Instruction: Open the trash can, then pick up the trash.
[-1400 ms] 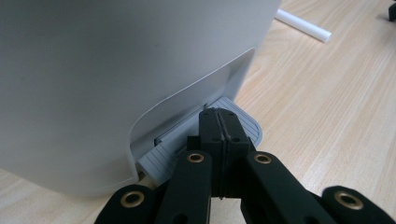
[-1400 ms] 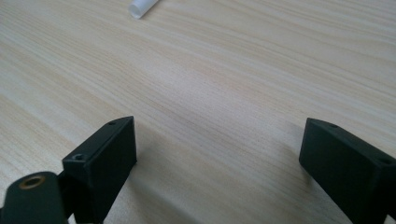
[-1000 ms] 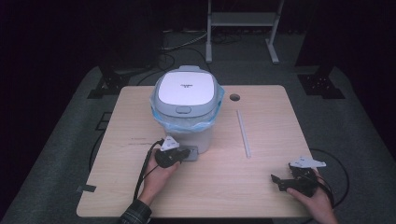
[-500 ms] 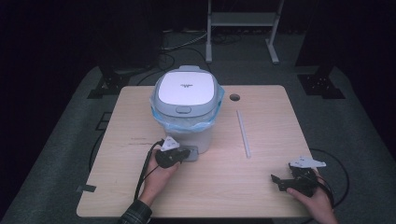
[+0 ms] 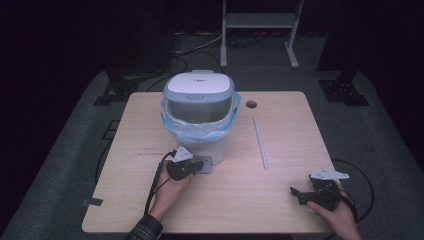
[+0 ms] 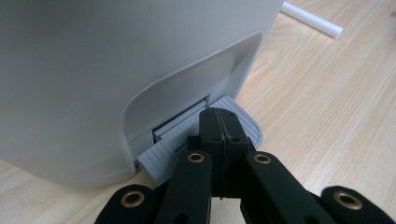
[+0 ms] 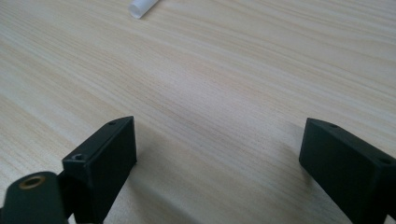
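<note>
Two grippers: your left gripper (image 6: 218, 122), jaws clenched empty, presses the pedal (image 6: 243, 122) so the pedal bin (image 5: 198, 117) lid (image 5: 199, 83) stands raised; right gripper (image 7: 219, 154) rests released on the bench (image 5: 280, 200).

Left gripper (image 6: 219, 140) presses its closed jaws on the bin's pedal (image 6: 238, 122), covering its middle. The bin (image 6: 116, 70) runs off the top and left edges. The white tube (image 7: 142, 7) is cut by the top edge, its length unseen. Lid lettering (image 5: 200, 73) too small to read.
</note>
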Demonstrator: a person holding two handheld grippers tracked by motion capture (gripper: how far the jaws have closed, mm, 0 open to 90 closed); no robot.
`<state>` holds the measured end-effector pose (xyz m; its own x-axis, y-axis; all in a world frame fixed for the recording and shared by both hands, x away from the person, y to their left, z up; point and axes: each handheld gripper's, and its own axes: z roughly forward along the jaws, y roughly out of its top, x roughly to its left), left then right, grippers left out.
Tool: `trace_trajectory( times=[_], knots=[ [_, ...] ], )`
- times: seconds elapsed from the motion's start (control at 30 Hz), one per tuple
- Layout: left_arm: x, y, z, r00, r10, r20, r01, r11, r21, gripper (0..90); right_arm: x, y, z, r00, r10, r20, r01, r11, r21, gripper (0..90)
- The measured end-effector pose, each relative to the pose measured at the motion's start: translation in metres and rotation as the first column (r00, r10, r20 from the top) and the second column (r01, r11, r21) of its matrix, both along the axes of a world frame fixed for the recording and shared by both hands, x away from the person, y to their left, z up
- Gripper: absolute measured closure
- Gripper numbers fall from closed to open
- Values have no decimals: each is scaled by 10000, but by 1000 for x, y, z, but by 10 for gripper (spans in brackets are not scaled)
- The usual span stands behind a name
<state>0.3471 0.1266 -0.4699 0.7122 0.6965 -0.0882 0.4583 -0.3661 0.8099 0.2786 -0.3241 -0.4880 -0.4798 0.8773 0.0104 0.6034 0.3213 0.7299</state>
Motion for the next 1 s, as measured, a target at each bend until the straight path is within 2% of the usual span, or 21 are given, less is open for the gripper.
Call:
trace_trajectory(
  times=[0.37, 0.47, 0.77, 1.0],
  knots=[
    [1, -1, -6, 9998, 48, -192, -46, 9999, 92, 898, 0, 0, 0, 10000, 2, 1, -2, 10000, 0, 95],
    [0, -2, -6, 10000, 54, -46, -54, 9999, 147, 898, 0, 0, 0, 10000, 3, 3, -3, 10000, -2, 95],
    [-1, 1, -10, 9999, 9, 143, -8, 10000, -72, 898, 0, 0, 0, 9999, -132, -3, 132, 9999, -9, 94],
    [-2, 0, -10, 9998, 60, 215, -60, 10000, -28, 898, 5, -3, 3, 9988, -449, -189, 451, 9989, 85, 96]
  ],
)
